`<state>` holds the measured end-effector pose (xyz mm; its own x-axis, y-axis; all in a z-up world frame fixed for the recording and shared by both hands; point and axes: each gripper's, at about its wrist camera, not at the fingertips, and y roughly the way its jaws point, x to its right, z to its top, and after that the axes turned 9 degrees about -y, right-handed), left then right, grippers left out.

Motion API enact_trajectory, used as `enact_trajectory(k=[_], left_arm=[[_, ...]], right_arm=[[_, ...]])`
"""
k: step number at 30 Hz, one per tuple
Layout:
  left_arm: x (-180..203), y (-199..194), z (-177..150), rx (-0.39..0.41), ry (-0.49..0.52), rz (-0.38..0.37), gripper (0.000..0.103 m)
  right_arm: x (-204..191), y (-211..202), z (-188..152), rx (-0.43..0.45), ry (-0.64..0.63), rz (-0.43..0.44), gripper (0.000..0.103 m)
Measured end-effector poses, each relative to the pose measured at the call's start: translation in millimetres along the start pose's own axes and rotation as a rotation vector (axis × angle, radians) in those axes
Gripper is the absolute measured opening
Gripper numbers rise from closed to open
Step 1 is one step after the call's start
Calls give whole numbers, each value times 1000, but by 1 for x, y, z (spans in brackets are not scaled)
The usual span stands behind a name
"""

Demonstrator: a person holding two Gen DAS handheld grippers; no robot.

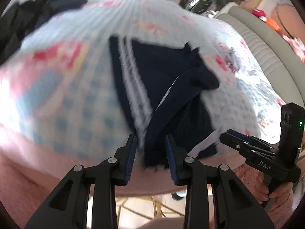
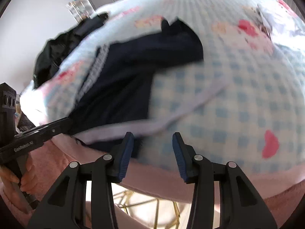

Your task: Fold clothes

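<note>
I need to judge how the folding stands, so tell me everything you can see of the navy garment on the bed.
The navy garment is dark blue knit-looking fabric with white stripes along one edge. It lies partly folded and rumpled on the blue-checked bedspread, one dark band draped diagonally across it. Its near end hangs between the pads of the left gripper, which do not press it. Motion blur hides finer detail.

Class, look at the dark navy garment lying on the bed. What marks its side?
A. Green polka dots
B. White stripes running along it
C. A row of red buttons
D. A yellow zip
B. In the left wrist view the navy garment carries white stripes along one edge as it lies on the checked bedspread; no buttons, zip or dots show.
</note>
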<state>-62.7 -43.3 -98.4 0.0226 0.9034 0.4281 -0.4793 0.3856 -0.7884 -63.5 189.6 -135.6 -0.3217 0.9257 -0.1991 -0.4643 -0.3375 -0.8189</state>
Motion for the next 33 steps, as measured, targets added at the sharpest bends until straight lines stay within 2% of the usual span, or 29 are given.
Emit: enact_trajectory(k=[3, 6, 7, 8, 9, 12, 16, 17, 21, 24, 25, 26, 28, 31, 33], left_arm=[[14, -1, 14, 12, 38, -39, 33], [30, 17, 21, -14, 110, -24, 33], [35, 25, 22, -24, 140, 1, 33], [40, 33, 22, -34, 179, 60, 33], [41, 38, 23, -40, 190, 94, 33], [44, 41, 37, -51, 165, 44, 33], [72, 57, 63, -39, 247, 0, 35], [80, 69, 71, -49, 275, -19, 35], [103, 108, 85, -141, 321, -9, 35], [110, 117, 80, -182, 341, -64, 33], [110, 114, 79, -170, 342, -66, 18], [109, 111, 77, -158, 343, -67, 7], [108, 106, 74, -133, 344, -69, 7], [89, 74, 80, -25, 253, -104, 7], [70, 49, 85, 54, 191, -95, 6]], right_arm=[[5, 8, 13, 16, 22, 27, 43], [6, 30, 16, -46, 20, 24, 43], [7, 35, 12, -72, 18, 9, 43], [8, 36, 8, -79, 18, -4, 43], [10, 34, 4, -74, 24, -2, 43], [21, 18, 2, -43, 58, 47, 44], [40, -3, 28, 71, 121, 136, 45], [45, -3, 36, 77, 129, 130, 45], [53, 8, 58, 58, 105, -11, 45], [66, 7, 49, 49, 145, -3, 45], [71, 11, 44, 45, 166, 13, 45], [74, 14, 39, 35, 178, 16, 45], [79, 18, 29, 16, 199, 20, 45], [73, 11, 27, 27, 155, 23, 45], [66, 4, 30, 44, 116, 19, 45]])
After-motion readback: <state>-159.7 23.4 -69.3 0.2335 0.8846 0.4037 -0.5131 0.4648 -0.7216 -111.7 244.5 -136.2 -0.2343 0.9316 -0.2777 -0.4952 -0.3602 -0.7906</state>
